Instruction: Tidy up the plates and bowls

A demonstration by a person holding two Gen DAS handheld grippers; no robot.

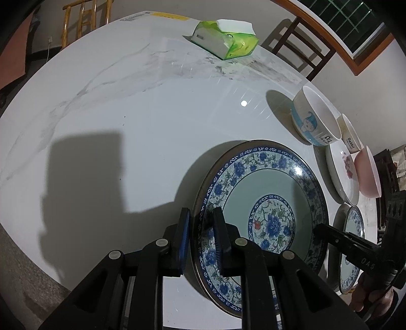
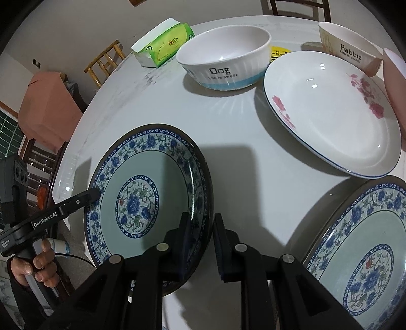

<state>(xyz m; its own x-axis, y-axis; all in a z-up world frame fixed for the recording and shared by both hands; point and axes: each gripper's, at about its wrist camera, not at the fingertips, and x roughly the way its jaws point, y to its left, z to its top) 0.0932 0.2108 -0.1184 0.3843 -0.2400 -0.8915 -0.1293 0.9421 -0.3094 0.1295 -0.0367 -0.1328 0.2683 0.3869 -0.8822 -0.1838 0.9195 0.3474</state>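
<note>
- The white-and-blue bowl [image 2: 223, 61] read "Dog" and "Life is sweet".
- The cream bowl [image 2: 349, 48] read "Rabbit", with "Life is sweet" beneath.
- The left gripper [image 2: 95, 194] bore "GenRobot.AI" on its arm.

A green tissue pack [image 1: 225, 40] with a white sheet sticking out lies at the top centre of the left wrist view, on the white marbled table [image 1: 127, 101]. A bamboo chair [image 1: 83, 20] stands upper left, a dark wooden chair [image 1: 302, 50] upper right. A yellow label [image 2: 279, 53] shows top right in the right wrist view.
</note>
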